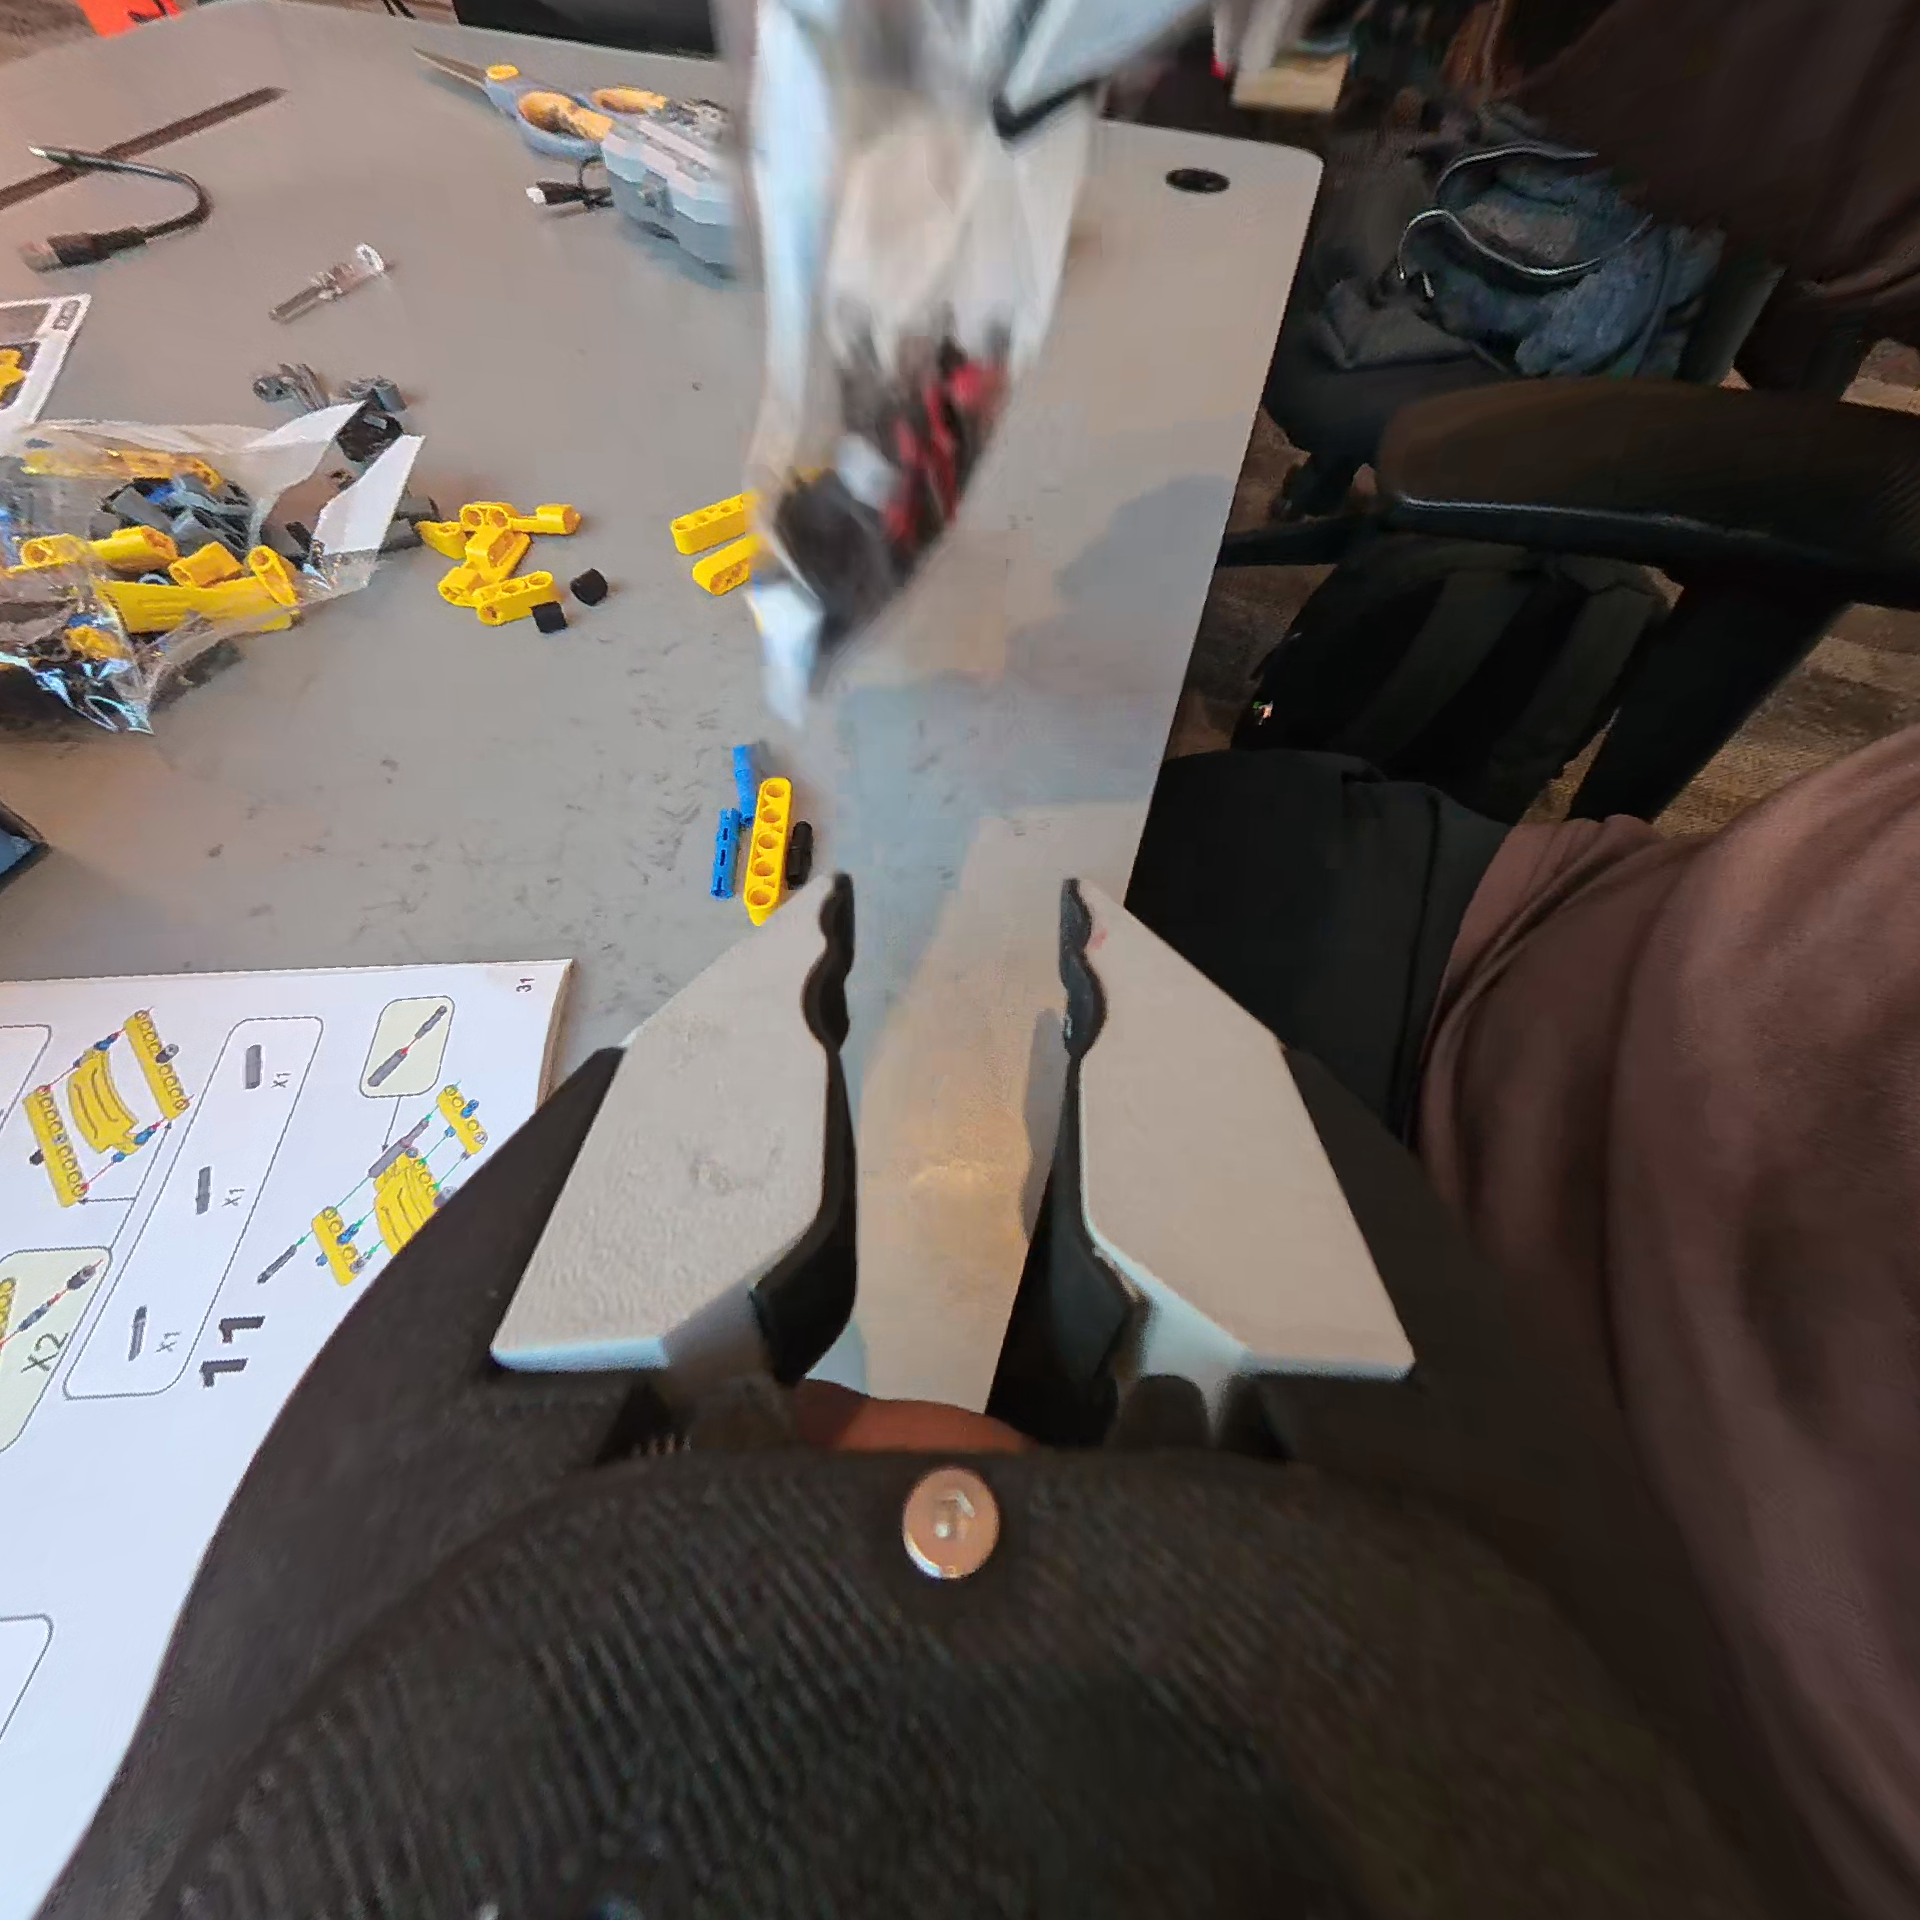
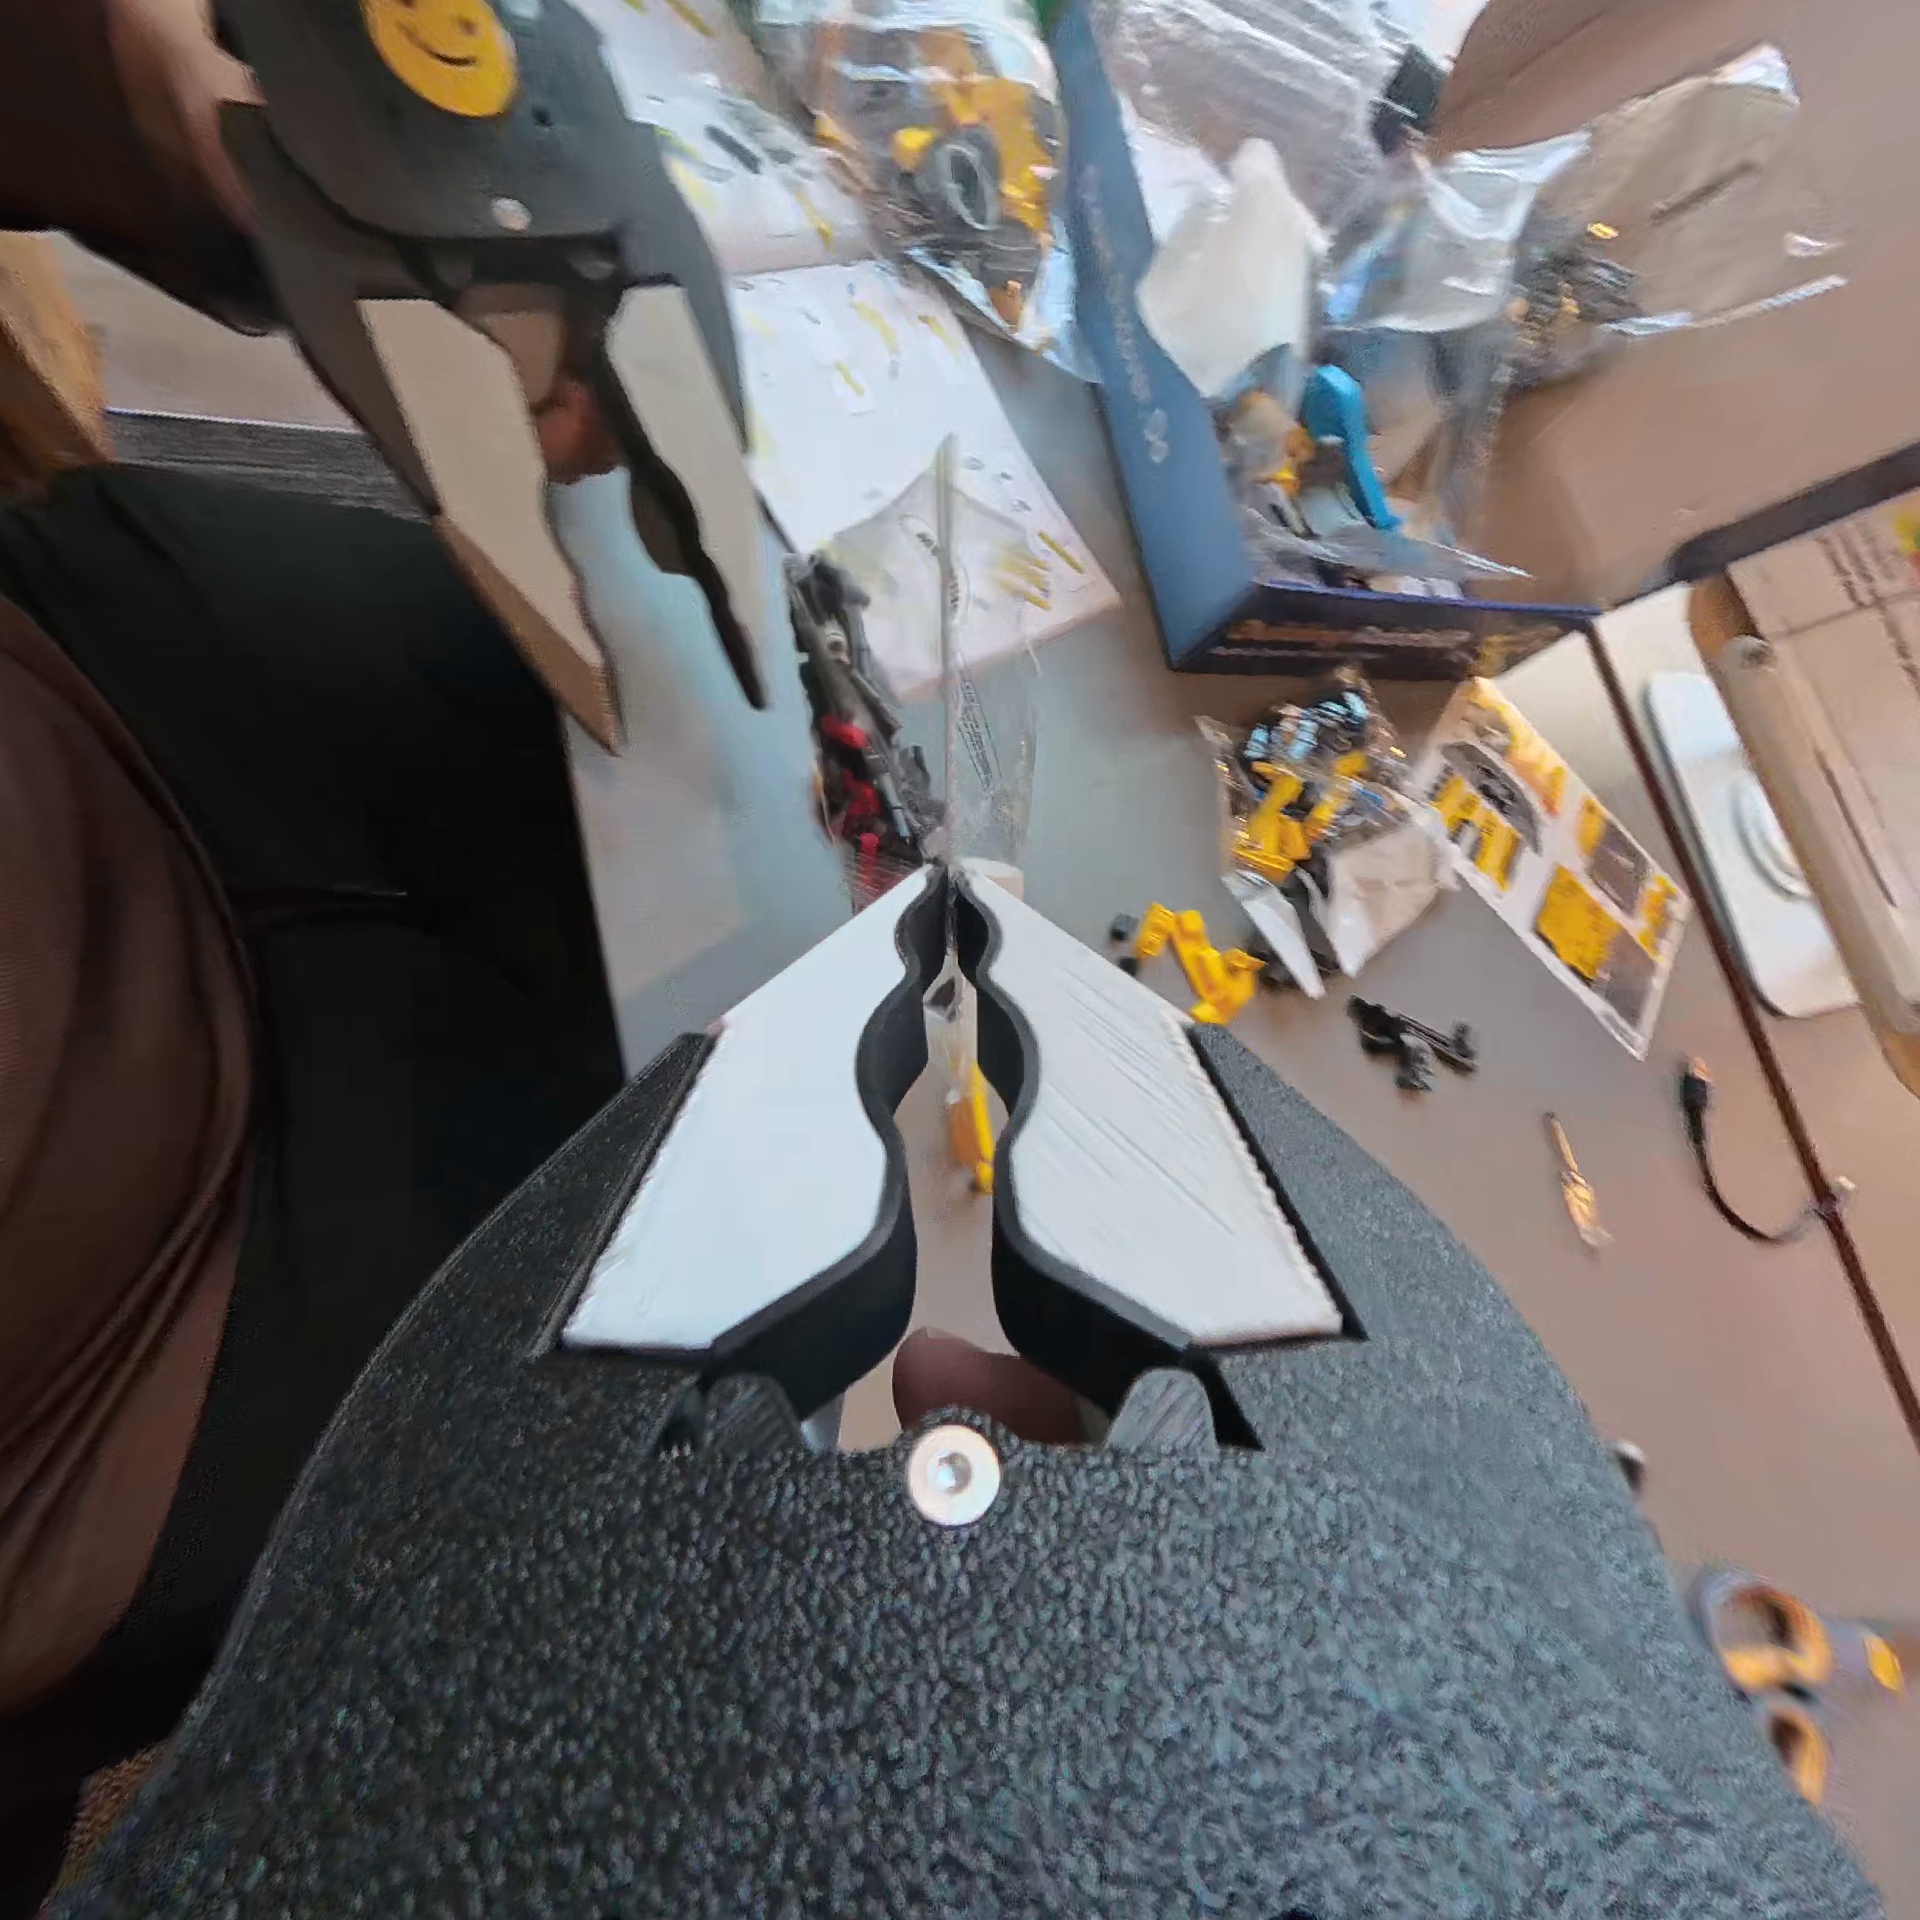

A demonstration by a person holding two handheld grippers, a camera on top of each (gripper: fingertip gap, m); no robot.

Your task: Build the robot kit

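My right gripper (image 2: 948,885) is shut, its tips pinching the edge of a clear plastic bag (image 2: 971,748) with black and red pieces (image 2: 857,748) inside. The bag hangs in the air above the grey table (image 1: 468,790) and shows blurred in the left wrist view (image 1: 894,416). My left gripper (image 1: 954,906) is open and empty, low over the table's near edge, below the bag. It also shows in the right wrist view (image 2: 681,717), jaws apart, left of the bag. A yellow beam (image 1: 767,847) with blue pins and a black pin lies by its left fingertip (image 1: 836,914).
An instruction booklet (image 1: 208,1195) lies at the near left. An opened bag of yellow and grey pieces (image 1: 135,561), loose yellow pieces (image 1: 499,561) and scissors (image 1: 561,104) lie farther back. A blue box (image 2: 1143,395) stands behind. A person's lap and a chair armrest (image 1: 1662,488) are at the right. One gripper's finger ends stand about 12 cm off the other's.
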